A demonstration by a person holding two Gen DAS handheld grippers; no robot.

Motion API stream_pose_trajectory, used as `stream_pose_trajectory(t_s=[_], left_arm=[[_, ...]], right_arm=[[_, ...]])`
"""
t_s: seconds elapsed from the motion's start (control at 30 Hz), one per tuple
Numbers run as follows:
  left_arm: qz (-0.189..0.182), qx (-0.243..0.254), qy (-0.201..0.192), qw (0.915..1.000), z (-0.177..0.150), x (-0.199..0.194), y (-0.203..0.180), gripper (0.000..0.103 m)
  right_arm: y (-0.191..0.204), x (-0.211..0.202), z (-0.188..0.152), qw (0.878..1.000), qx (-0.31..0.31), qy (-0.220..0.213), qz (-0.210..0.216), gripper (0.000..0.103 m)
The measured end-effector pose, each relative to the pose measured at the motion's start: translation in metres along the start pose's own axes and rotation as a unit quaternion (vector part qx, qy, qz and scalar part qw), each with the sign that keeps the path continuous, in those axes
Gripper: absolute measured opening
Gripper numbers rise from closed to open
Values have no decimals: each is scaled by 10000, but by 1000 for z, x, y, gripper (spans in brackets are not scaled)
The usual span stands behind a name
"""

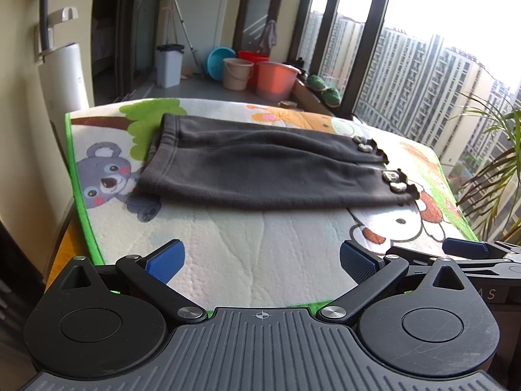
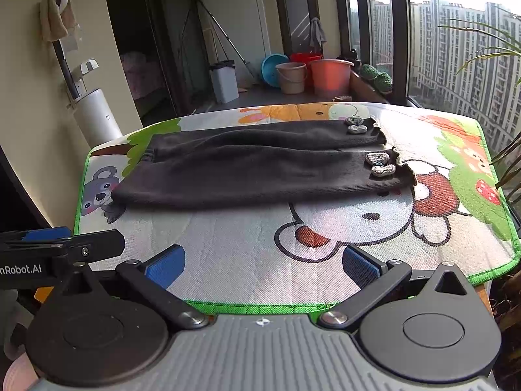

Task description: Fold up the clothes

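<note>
Dark trousers (image 1: 267, 172) lengthwise across mat (image 1: 247, 254), near strip bare, jaws apart

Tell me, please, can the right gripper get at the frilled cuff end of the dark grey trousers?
Probably yes: the right gripper is open, and only bare cartoon-printed mat lies before the cuffs.

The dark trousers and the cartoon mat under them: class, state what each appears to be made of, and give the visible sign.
Dark trousers: apparently a soft knit, perhaps fleece; matte, faintly fuzzy surface, ribbed waistband, frilled cuffs with small pale bows.
Cartoon mat: seemingly a printed woven textile; fine weave grain shows, quilted seams ripple it, and a stitched green binding edges it.
</note>
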State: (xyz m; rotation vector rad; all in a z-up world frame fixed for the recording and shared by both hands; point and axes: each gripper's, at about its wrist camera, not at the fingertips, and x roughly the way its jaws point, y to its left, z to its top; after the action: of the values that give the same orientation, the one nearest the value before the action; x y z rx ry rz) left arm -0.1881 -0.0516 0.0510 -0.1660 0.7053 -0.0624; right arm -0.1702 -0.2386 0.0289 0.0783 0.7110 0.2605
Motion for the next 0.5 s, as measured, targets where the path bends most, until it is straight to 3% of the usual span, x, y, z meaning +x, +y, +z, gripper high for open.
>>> stream_pose_trajectory(t_s=[0.5], left_arm=[[-6, -19, 37, 10000, -1, 2, 0, 103]], right_arm=[[-2, 2, 0, 10000, -4, 49, -5, 103]])
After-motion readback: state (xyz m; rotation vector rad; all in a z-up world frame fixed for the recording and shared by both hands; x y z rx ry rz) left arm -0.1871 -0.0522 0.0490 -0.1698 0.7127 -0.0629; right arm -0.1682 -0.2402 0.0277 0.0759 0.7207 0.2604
